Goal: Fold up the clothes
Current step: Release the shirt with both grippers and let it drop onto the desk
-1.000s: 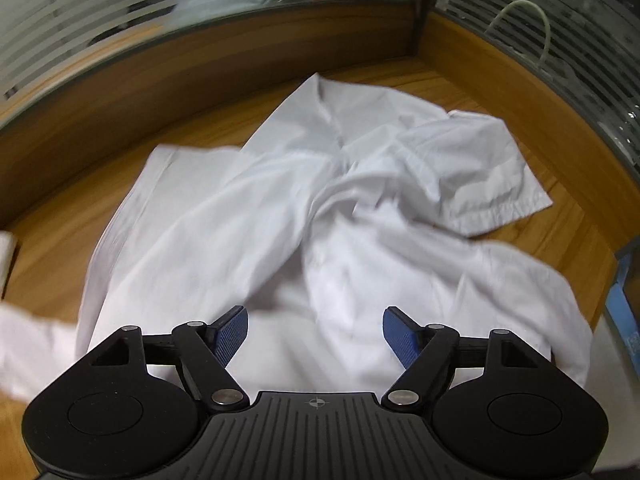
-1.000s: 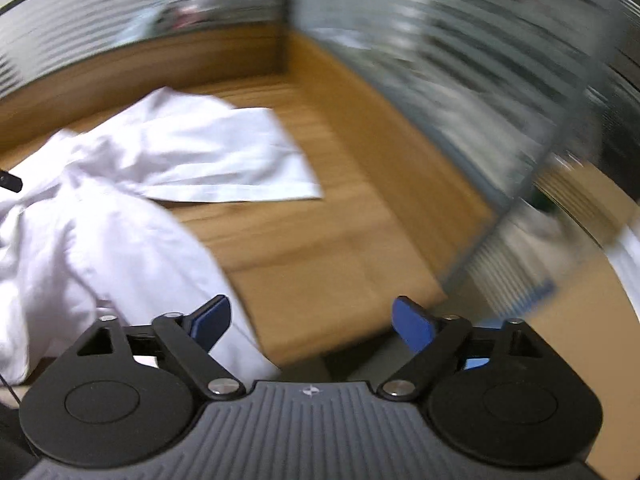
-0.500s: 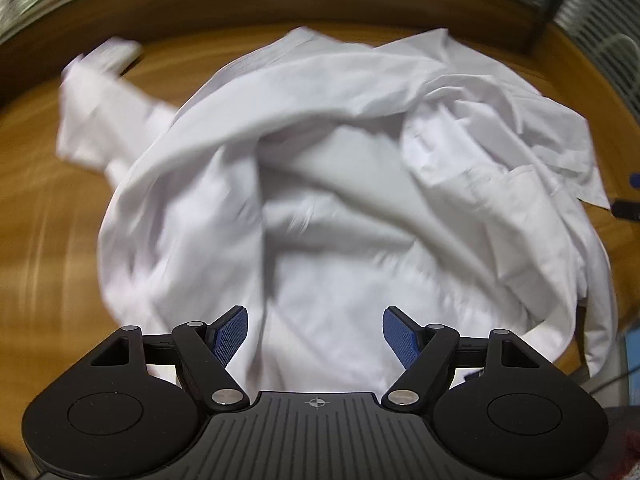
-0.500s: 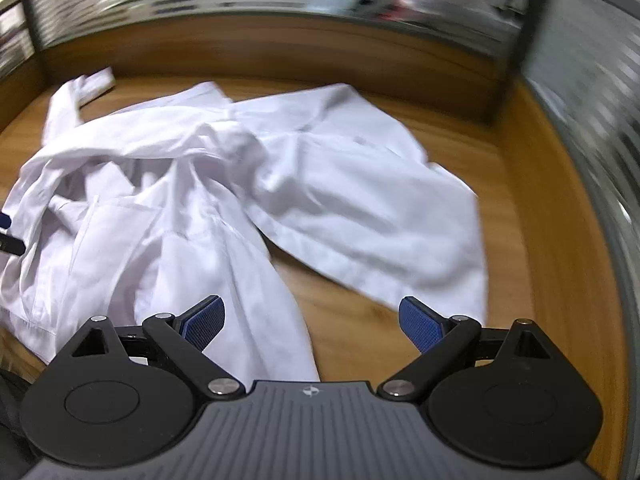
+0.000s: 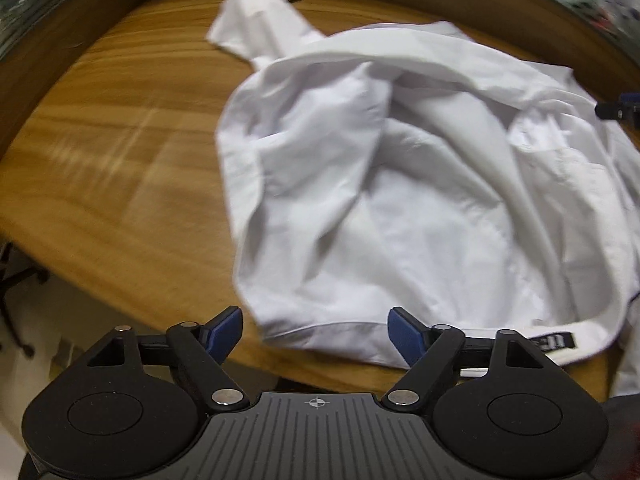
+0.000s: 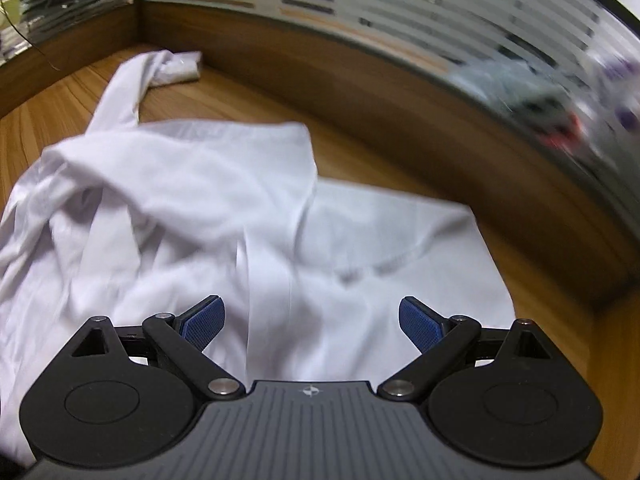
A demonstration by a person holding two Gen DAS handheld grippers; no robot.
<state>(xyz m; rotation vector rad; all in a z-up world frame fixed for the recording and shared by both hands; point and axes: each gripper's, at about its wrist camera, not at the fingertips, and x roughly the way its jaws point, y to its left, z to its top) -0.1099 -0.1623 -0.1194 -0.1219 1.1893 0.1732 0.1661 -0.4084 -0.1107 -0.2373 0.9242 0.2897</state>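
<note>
A crumpled white cotton shirt is spread in a loose heap over the wooden desk top, filling the centre and right of the left wrist view and the left and centre of the right wrist view. One long sleeve is stretched toward the upper left of the left wrist frame, and its bunched cuff is seen at the upper left of the right wrist frame, near the brown wooden partition wall.

The step in hand is judged to be the opening one: the garment is not yet laid flat, and no fold is seen. The next move is judged to call for a hold on the hem or the collar edge, so that the body can be drawn out smooth before any fold is made.

The left gripper is shown low in its frame, just above the near hem, where a small black label is sewn at the lower right. Its jaws are opening wider; nothing is held, and the blue pads are not pressed on the cloth. The right gripper is seen over the flat white panel at the lower centre of its frame, its jaws spread wide and empty. Its black tip is glimpsed at the right edge of the left wrist view.
</note>
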